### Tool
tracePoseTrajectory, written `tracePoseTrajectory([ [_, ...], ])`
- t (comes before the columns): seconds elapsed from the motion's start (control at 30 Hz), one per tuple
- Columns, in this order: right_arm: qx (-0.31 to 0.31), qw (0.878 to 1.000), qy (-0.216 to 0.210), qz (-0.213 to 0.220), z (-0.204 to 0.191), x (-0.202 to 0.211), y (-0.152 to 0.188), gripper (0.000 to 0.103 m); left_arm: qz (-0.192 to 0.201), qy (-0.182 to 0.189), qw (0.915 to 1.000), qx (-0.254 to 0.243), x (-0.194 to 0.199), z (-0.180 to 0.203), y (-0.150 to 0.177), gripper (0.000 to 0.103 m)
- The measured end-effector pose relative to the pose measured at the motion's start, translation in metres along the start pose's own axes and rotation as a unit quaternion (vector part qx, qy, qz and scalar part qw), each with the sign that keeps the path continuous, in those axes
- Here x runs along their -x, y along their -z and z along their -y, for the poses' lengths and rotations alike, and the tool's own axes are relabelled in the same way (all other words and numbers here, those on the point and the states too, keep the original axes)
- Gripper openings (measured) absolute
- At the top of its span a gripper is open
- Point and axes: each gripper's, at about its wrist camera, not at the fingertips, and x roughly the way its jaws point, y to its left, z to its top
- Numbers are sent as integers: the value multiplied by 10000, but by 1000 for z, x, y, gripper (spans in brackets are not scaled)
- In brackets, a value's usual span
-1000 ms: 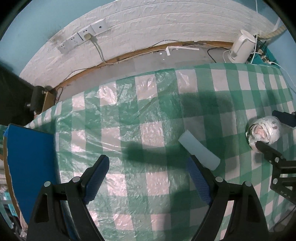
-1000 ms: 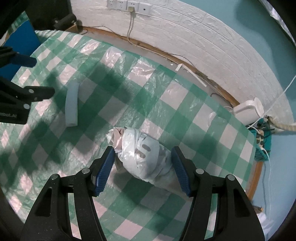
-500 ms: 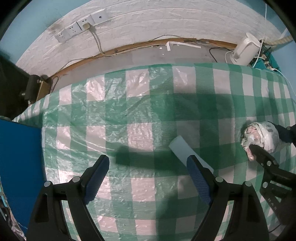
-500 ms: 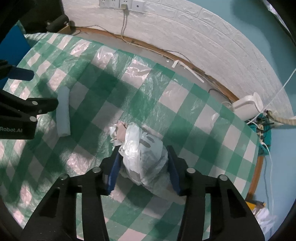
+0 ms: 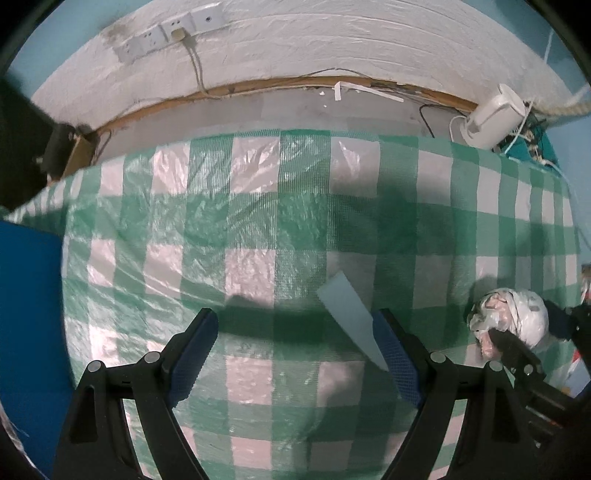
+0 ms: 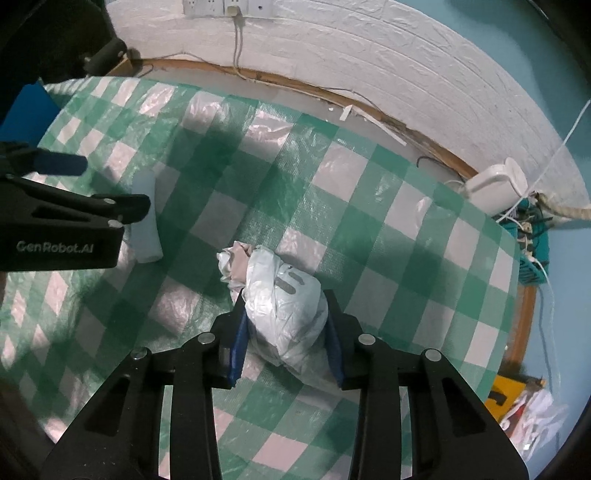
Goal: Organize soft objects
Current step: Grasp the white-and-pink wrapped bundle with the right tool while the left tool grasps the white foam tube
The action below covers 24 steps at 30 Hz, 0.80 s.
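A white plastic-wrapped soft bundle (image 6: 286,306) lies on the green checked tablecloth (image 6: 369,229). My right gripper (image 6: 286,332) is shut on it, one pad on each side. The bundle also shows at the right of the left wrist view (image 5: 517,317). A pale foam roll (image 5: 349,312) lies on the cloth just ahead of my left gripper's right finger. My left gripper (image 5: 295,354) is open and empty, low over the cloth. In the right wrist view the roll (image 6: 146,221) lies partly behind the left gripper's finger (image 6: 74,212).
A blue panel (image 5: 29,332) stands at the table's left edge. Behind the table are grey floor, a white brick wall with sockets (image 5: 166,35), a white appliance (image 5: 495,114) and tangled cables. Clutter lies on the floor at the right (image 6: 517,398).
My right gripper has closed onto the bundle, which was between open jaws a second ago. My left gripper has shifted right, and the foam roll now sits nearer its right finger.
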Motion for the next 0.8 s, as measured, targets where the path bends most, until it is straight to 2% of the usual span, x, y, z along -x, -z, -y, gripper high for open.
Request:
tracePoseTrajectory([
  [0.13,-95,10000,-16,1,4,1,1,35,-78,144,9996,226,-3,0,2,87],
  [0.27,-166,9998,-54,21,8,4,1,35,-132,67,9998,134,-10,10,4,87],
  [0.37,-222,9997,-70,37,11,5,2,35,-160,43,9998,70,-15,17,7,81],
  [0.43,-272,9996,-87,57,13,7,2,35,-170,20,9998,71,-16,20,9,74],
  [0.53,-311,9994,-117,81,13,9,2,36,-65,35,10000,43,-12,22,10,56],
  [0.6,-330,9993,-121,82,14,9,3,36,-23,30,10000,-32,-9,24,11,34],
  [0.8,-421,9989,-166,108,16,12,3,36,-41,15,9997,-253,-4,30,12,19],
])
